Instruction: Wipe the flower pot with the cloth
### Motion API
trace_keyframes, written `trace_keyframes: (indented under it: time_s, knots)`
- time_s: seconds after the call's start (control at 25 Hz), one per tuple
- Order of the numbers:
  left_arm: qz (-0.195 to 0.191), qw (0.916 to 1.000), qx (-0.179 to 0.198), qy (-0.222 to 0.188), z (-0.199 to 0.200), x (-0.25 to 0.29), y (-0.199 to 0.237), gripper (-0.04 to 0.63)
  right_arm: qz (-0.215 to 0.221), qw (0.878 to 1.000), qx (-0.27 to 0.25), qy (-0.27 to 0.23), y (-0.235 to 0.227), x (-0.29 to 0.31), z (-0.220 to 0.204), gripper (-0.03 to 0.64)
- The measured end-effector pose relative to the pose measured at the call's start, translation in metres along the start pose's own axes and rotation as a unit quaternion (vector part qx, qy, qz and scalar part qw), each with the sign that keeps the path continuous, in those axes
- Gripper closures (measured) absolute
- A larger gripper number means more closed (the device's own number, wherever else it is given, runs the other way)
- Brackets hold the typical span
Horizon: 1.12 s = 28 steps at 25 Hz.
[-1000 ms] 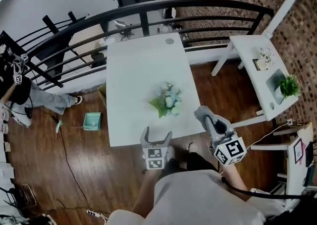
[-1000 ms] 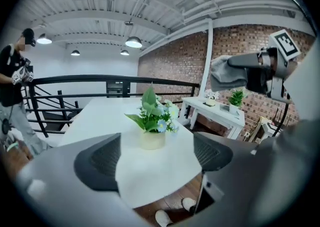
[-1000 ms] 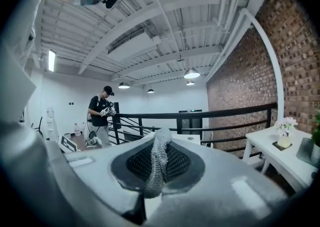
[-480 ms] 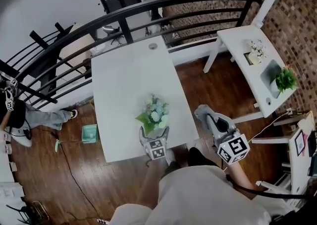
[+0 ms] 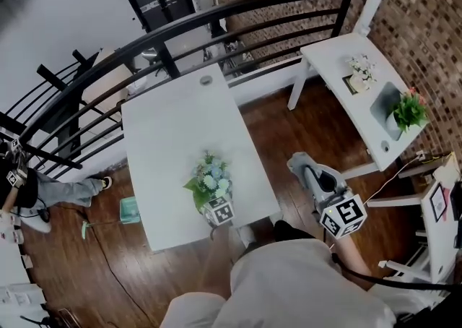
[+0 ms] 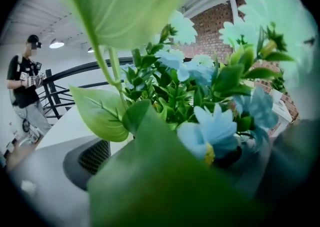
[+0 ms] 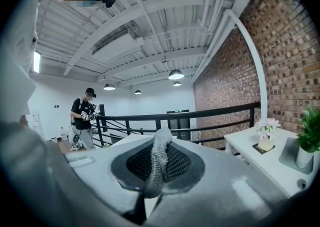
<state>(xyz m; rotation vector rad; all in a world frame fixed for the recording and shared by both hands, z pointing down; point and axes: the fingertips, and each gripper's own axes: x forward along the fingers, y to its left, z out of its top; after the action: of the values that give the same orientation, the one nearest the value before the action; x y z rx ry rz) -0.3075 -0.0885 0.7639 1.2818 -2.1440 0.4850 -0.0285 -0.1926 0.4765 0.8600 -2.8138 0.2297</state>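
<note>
Left gripper (image 5: 216,204) has its jaws spread either side of the flowers (image 5: 209,178), with leaves right in its lens; can't say they're touching anything. Right gripper (image 5: 297,166) is clamped on a thin strip of cloth (image 7: 157,163), out past the table's right edge. The pot itself hides under the blooms, near the front edge of the table (image 5: 166,124). My guess is it's light and top-heavy with bendy stems, so easy to tip; grab low on the pot wall, not the foliage; the cloth looks limp. Tabletop is smooth white, probably slidey; wood floor, black railing (image 5: 238,12), brick wall, side table (image 5: 339,66) on the right.
</note>
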Motion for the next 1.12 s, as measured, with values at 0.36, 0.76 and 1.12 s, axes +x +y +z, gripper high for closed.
trace_keyframes:
  time_s: [0.36, 0.76, 1.12]
  knots:
    - [-0.008, 0.9990, -0.021, 0.038, -0.002, 0.007, 0.007, 0.147, 0.012, 1.000, 0.001, -0.019, -0.016, -0.001, 0.009, 0.612]
    - [-0.173, 0.9671, -0.184, 0.028, 0.026, -0.014, -0.036, 0.149, 0.027, 0.999, 0.019, -0.023, -0.022, 0.003, 0.002, 0.611]
    - [-0.382, 0.8897, -0.250, -0.007, 0.106, -0.094, -0.118, 0.149, 0.104, 0.994, -0.007, -0.024, 0.004, 0.017, 0.007, 0.612]
